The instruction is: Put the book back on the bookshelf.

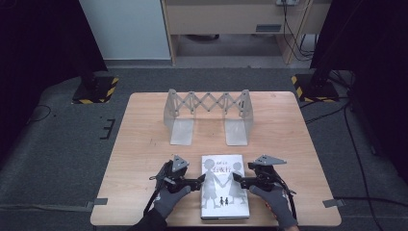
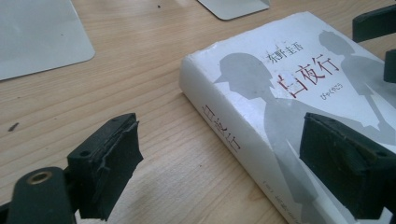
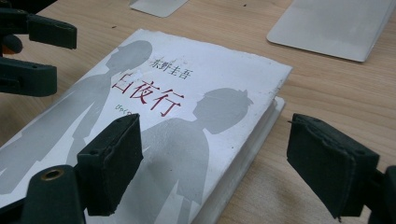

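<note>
Two foam-padded black grippers flank a thick white paperback book (image 1: 224, 186) lying flat at the wooden table's (image 1: 144, 144) six o'clock edge. At twelve o'clock stands a grey metal accordion bookend rack (image 1: 207, 115). The left gripper (image 2: 219, 163) gapes wide, astride the book's spine edge, gripping nothing. The right gripper (image 3: 215, 161), equally wide, straddles the page edge, empty.

A thick white book (image 1: 224, 186) with grey silhouettes lies flat, cover up, near the table's front edge.
</note>
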`<state>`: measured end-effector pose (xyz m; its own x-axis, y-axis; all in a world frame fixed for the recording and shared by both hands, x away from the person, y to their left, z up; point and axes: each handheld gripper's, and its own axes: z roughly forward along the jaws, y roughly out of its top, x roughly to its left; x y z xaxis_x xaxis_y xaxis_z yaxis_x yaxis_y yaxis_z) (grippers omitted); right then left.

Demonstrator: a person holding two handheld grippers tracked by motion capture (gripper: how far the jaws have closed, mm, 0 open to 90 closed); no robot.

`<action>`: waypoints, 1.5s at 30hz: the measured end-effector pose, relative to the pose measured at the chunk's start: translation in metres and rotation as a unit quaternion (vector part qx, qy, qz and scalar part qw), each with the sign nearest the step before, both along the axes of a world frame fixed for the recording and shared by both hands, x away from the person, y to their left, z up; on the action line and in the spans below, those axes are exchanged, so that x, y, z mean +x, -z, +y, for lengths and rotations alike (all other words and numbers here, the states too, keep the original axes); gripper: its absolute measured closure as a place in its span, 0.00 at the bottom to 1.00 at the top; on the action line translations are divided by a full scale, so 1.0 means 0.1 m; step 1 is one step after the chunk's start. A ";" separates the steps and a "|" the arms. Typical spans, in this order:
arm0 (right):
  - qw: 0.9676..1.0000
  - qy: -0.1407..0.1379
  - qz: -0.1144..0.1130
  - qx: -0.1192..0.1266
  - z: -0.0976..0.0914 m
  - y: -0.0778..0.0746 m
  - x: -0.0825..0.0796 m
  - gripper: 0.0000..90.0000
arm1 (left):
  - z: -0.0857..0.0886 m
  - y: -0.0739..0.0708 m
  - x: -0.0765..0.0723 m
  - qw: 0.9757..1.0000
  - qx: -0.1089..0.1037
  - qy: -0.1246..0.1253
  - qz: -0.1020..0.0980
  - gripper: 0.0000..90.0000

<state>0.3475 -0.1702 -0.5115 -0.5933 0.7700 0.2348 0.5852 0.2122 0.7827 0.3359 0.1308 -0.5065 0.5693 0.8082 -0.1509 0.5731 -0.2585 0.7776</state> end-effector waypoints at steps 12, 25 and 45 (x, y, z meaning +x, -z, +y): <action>1.000 -0.012 0.013 0.007 0.06 0.07 0.03 0.21 | -0.08 0.06 0.03 1.000 0.004 0.019 0.006 0.11; 0.999 -0.019 -0.003 0.042 0.06 -0.02 0.03 0.23 | -0.07 0.10 0.02 0.999 -0.016 0.026 -0.008 0.08; 0.996 -0.040 0.019 0.083 0.32 -0.01 0.05 0.31 | -0.04 0.12 0.01 0.999 -0.029 0.019 -0.008 0.08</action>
